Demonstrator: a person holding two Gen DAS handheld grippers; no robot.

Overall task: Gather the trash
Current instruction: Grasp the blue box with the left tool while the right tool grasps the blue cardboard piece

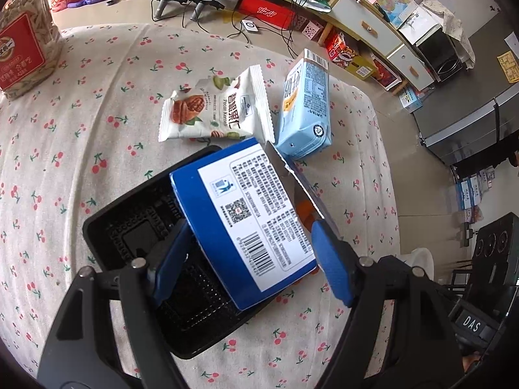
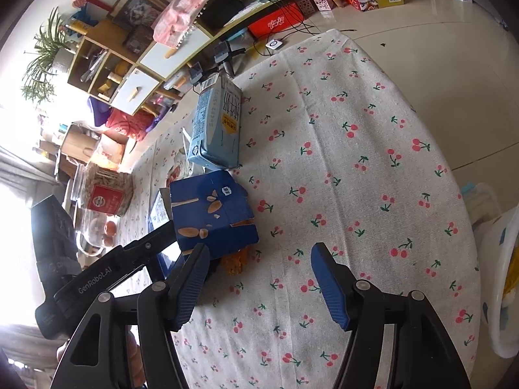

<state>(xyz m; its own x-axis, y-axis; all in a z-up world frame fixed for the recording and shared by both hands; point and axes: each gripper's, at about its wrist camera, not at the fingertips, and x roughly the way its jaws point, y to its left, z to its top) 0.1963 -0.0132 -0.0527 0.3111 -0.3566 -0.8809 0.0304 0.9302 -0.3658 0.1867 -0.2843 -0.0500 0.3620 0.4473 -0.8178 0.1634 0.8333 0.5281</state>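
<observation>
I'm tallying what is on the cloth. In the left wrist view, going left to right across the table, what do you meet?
Jar of seeds with a red label → black tray → pecan snack packet → light blue milk carton.

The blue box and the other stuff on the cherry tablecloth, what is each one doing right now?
Blue box: gripped by the left gripper, tilted over the black bin.
Black bin: sitting on the table, top open.
Nut packet: lying flat, torn open.
Milk carton: lying on its side.
Seed jar: standing upright.
Right gripper: open, holding nothing.
</observation>
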